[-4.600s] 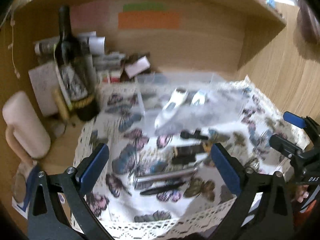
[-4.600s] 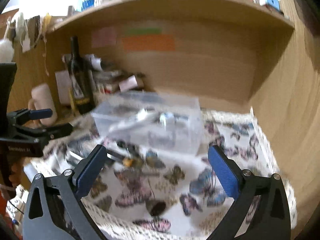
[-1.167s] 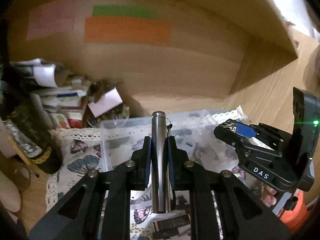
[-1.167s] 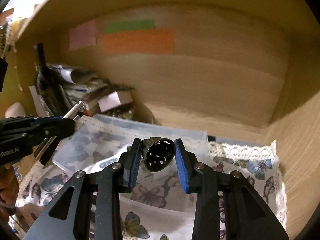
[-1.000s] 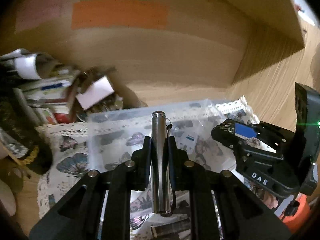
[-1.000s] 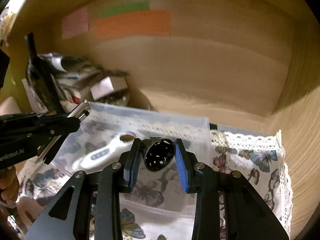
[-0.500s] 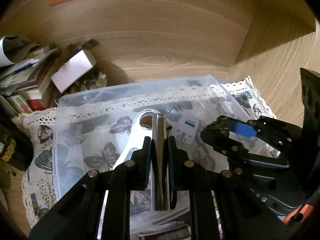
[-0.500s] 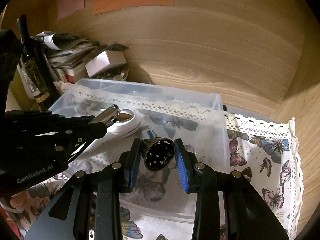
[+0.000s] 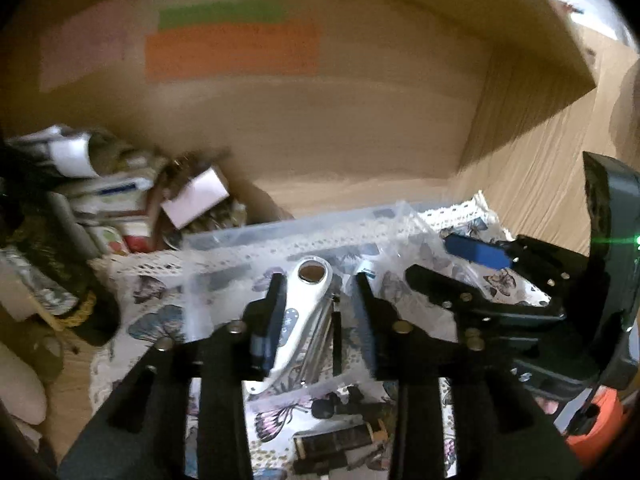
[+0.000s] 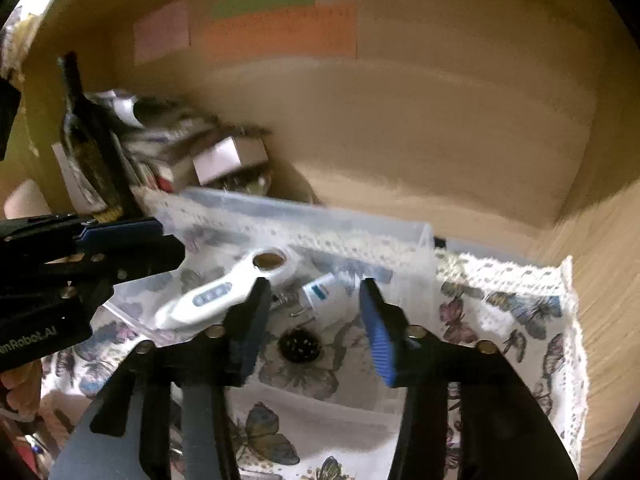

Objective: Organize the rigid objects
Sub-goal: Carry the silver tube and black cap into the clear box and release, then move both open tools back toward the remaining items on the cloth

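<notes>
A clear plastic bin [image 10: 360, 224] stands on a butterfly-print cloth [image 10: 520, 312]. In it lie a white handheld device [image 10: 216, 292], a white plug [image 10: 324, 292] and a dark round perforated piece [image 10: 300, 345]. My right gripper [image 10: 316, 312] is open and empty above the dark piece. My left gripper [image 9: 320, 312] is open above the bin [image 9: 280, 236]; the white device [image 9: 304, 312] and a metal cylinder [image 9: 320, 340] lie below its jaws. The left gripper also shows at the left of the right wrist view [image 10: 132, 240], and the right gripper in the left wrist view [image 9: 460, 264].
A dark wine bottle [image 10: 92, 140], stacked papers and a small white box [image 10: 228, 156] crowd the back left corner. Wooden walls close the back and right. Dark small objects [image 9: 340, 436] lie on the cloth in front of the bin.
Both grippers have opened. The metal cylinder has left the left gripper and the dark perforated piece has left the right gripper; both now lie in the bin. The grippers have lifted slightly.
</notes>
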